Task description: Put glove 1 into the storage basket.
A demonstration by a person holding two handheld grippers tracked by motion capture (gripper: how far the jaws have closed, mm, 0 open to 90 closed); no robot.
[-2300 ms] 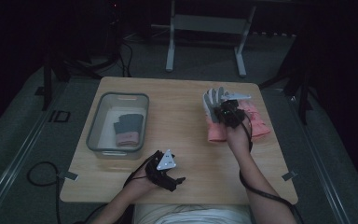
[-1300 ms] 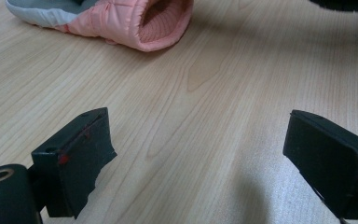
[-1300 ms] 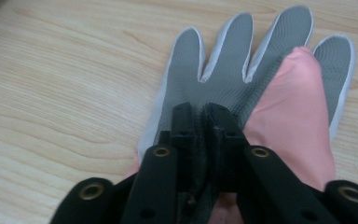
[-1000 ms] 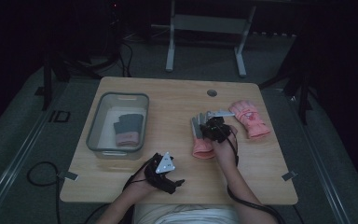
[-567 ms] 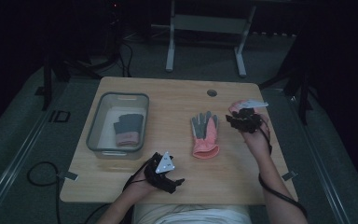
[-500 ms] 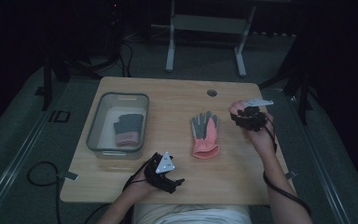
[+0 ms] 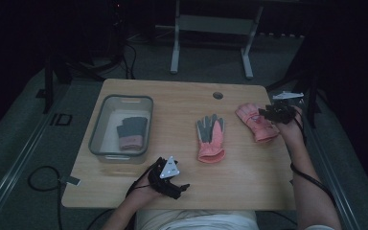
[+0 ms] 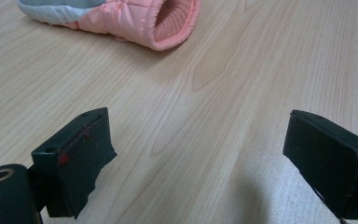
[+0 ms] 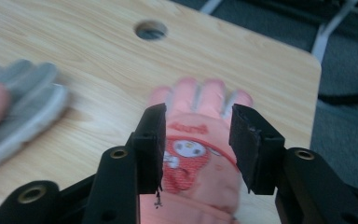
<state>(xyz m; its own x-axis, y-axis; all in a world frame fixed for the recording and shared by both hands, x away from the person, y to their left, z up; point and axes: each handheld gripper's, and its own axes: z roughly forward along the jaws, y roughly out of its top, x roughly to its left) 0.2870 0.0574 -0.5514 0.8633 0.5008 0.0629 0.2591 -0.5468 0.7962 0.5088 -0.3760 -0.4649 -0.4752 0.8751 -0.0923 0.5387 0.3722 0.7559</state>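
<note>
Hovering right gripper (image 9: 198, 144) half-open, jaws just opening, empty, over far-right pink padded fabric glove (image 7: 255, 122) | soft, light: pinch cuff | left gripper (image 8: 205, 158) wide, empty

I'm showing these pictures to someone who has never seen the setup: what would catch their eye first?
Probably the pink gloves on the pale wooden table: one glove lies palm-up in the middle, grey fingers pointing away, and a second pink glove lies near the right edge. The right gripper hovers at that second glove with its jaws apart, while a clear bin at the left holds another grey-and-pink glove.
</note>
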